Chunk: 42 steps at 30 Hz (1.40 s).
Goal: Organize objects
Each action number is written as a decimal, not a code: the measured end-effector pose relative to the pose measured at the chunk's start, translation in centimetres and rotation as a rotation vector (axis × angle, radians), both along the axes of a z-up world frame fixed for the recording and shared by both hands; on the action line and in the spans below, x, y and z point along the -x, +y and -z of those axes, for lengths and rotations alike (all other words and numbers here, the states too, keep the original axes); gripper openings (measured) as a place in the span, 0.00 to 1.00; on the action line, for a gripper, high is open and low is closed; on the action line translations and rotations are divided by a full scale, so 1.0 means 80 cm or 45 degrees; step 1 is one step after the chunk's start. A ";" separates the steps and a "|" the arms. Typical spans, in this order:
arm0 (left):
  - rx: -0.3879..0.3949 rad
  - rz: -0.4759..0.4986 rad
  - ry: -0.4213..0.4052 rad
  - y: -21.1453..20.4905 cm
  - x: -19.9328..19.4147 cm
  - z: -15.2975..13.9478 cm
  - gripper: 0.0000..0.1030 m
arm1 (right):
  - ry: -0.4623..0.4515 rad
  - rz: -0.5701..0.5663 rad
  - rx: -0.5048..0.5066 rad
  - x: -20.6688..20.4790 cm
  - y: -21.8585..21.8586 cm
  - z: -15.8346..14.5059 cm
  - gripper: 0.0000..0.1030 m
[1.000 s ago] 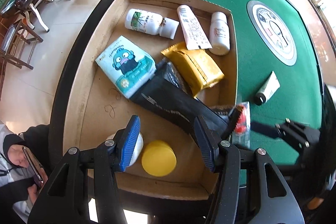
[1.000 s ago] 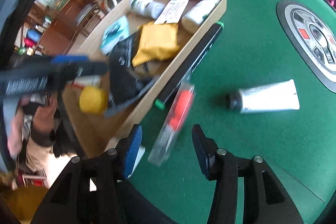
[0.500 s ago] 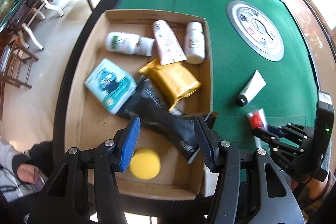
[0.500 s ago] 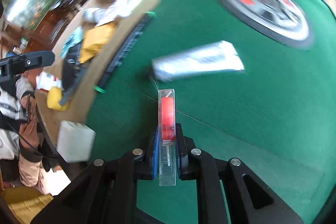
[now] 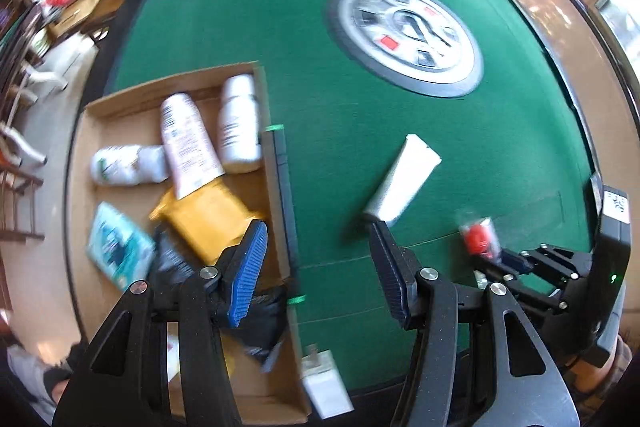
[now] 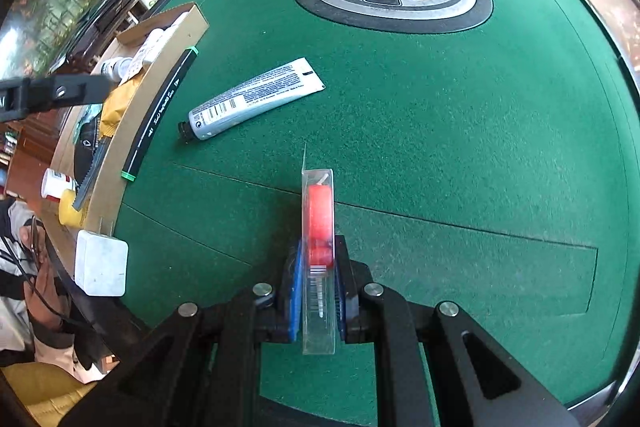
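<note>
My right gripper is clamped on a clear packet holding a red item, pads pressing both flat sides, packet standing on edge above the green table. My left gripper stands apart with nothing between its pads, over the right wall of the cardboard box and the felt beside it. A white tube lies on the felt, black cap toward the box. A black bar with green ends lies against the box's outer wall. Inside: two white bottles, another tube, a yellow pouch, a teal packet. A white block sits at the table's near-left edge.
</note>
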<state>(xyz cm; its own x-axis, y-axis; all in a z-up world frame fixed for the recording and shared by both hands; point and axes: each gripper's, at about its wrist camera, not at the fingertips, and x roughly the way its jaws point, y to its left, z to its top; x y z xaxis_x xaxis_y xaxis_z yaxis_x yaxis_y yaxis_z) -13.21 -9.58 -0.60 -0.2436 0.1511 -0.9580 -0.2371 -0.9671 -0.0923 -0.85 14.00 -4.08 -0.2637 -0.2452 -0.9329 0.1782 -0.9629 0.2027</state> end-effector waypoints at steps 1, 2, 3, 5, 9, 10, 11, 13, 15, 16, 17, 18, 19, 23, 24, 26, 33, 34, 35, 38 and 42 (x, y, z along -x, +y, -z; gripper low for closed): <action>-0.001 0.038 -0.010 0.013 0.004 0.004 0.52 | -0.001 0.010 0.008 -0.002 0.001 0.000 0.11; 0.007 0.076 -0.021 0.026 0.008 0.010 0.52 | 0.000 0.015 0.010 -0.003 -0.001 0.000 0.11; 0.020 0.108 -0.029 0.039 0.012 0.017 0.52 | 0.000 0.022 0.012 -0.001 -0.008 0.002 0.11; 0.052 0.151 -0.051 0.058 0.018 0.033 0.52 | -0.002 0.037 0.014 -0.004 -0.007 0.002 0.11; 0.095 0.211 -0.081 0.081 0.027 0.058 0.52 | -0.005 0.060 0.014 -0.009 -0.005 0.002 0.11; 0.104 0.221 -0.080 0.085 0.028 0.062 0.52 | -0.006 0.066 0.017 -0.011 -0.003 0.002 0.11; 0.109 0.232 -0.081 0.089 0.029 0.065 0.52 | -0.008 0.071 0.018 -0.012 -0.001 0.003 0.11; 0.109 0.241 -0.084 0.094 0.032 0.068 0.52 | -0.012 0.081 0.022 -0.013 0.002 0.003 0.11; 0.114 0.250 -0.082 0.098 0.036 0.072 0.52 | -0.014 0.086 0.022 -0.013 0.003 0.003 0.11; 0.122 0.253 -0.083 0.099 0.038 0.074 0.52 | -0.015 0.086 0.020 -0.013 0.003 0.003 0.11; 0.130 0.254 -0.085 0.099 0.040 0.076 0.52 | -0.016 0.085 0.019 -0.013 0.003 0.003 0.11; 0.134 0.254 -0.089 0.099 0.041 0.079 0.52 | -0.016 0.083 0.017 -0.012 0.002 0.003 0.11; 0.140 0.252 -0.092 0.099 0.043 0.082 0.52 | -0.016 0.082 0.014 -0.011 0.002 0.003 0.11; 0.145 0.239 -0.111 0.094 0.044 0.093 0.52 | -0.018 0.083 0.014 -0.008 0.002 0.003 0.11; 0.142 0.240 -0.098 0.093 0.043 0.092 0.52 | -0.020 0.081 0.014 -0.007 0.002 0.003 0.11; 0.143 0.242 -0.091 0.093 0.043 0.092 0.52 | -0.022 0.075 0.011 -0.004 0.001 0.003 0.11; 0.139 0.239 -0.071 0.103 0.051 0.093 0.52 | -0.026 0.028 -0.005 0.008 -0.005 0.002 0.11; 0.139 0.235 -0.070 0.104 0.051 0.093 0.52 | -0.027 0.022 -0.003 0.010 -0.004 0.002 0.11; 0.137 0.232 -0.068 0.104 0.050 0.093 0.51 | -0.026 0.017 -0.004 0.009 -0.004 0.002 0.11; 0.124 0.226 -0.043 0.106 0.045 0.091 0.40 | -0.019 -0.012 -0.003 0.013 -0.003 0.003 0.11; 0.124 0.201 -0.016 0.114 0.037 0.089 0.28 | -0.013 -0.072 -0.023 0.018 -0.001 0.002 0.11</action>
